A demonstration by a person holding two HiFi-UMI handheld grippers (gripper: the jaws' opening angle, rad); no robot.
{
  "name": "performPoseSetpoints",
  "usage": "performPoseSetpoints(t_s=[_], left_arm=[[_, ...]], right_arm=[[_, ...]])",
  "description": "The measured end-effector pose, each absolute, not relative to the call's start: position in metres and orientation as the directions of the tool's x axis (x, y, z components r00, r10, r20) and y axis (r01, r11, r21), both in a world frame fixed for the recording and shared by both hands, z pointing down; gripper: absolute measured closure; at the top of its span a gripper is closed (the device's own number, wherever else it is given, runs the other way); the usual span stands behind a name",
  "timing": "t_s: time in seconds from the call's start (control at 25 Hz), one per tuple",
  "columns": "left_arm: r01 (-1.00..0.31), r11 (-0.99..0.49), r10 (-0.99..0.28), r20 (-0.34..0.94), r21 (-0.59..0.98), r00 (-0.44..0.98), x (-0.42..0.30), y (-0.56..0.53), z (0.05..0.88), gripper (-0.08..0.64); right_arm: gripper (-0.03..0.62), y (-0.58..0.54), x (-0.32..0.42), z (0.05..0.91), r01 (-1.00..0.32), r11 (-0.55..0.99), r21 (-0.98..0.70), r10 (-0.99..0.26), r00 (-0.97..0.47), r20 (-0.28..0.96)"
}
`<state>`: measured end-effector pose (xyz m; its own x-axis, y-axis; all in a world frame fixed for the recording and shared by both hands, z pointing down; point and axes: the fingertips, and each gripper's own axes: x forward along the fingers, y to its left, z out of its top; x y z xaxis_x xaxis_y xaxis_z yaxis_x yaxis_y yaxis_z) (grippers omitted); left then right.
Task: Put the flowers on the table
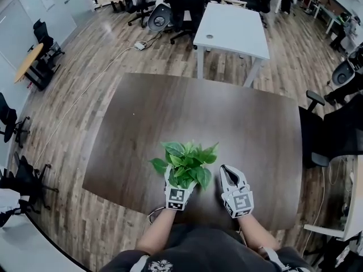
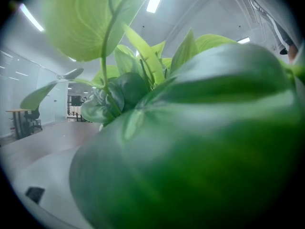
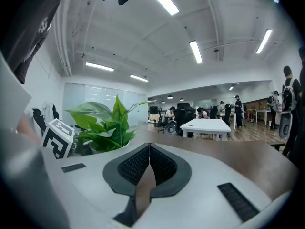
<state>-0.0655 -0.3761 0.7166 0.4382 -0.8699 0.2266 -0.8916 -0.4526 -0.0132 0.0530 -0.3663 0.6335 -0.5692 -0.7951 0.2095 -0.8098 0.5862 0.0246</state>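
The flowers are a leafy green potted plant (image 1: 186, 162) over the near part of the dark brown table (image 1: 170, 112), close to its front edge. My left gripper (image 1: 177, 187) is right at the plant, and the leaves hide its jaws. In the left gripper view, leaves (image 2: 190, 128) fill the picture and no jaws show. In the right gripper view the plant (image 3: 102, 125) stands at the left in a whitish pot, beside the left gripper's marker cube (image 3: 58, 138). My right gripper (image 1: 228, 171) is just to the plant's right, and its (image 3: 149, 149) pads are pressed together with nothing between them.
A white table (image 1: 232, 24) stands beyond the brown one, with black office chairs (image 1: 170, 4) behind it. Another black chair (image 1: 334, 129) is by the table's right edge. A white cable (image 1: 102, 75) runs over the wooden floor at the left. People stand far back (image 3: 238, 109).
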Motion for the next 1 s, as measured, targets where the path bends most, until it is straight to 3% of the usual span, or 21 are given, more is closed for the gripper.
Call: performPoseSetpoints(t_s=[1.0], left_arm=[[-0.906,-0.422,-0.847,0.354,0.008,0.398,-0.076,-0.381,0.740,0.037]], right_arm=[[0.569,-0.368,0.045,0.630,-0.805,0.593,-0.020,-0.786,-0.584,0.205]])
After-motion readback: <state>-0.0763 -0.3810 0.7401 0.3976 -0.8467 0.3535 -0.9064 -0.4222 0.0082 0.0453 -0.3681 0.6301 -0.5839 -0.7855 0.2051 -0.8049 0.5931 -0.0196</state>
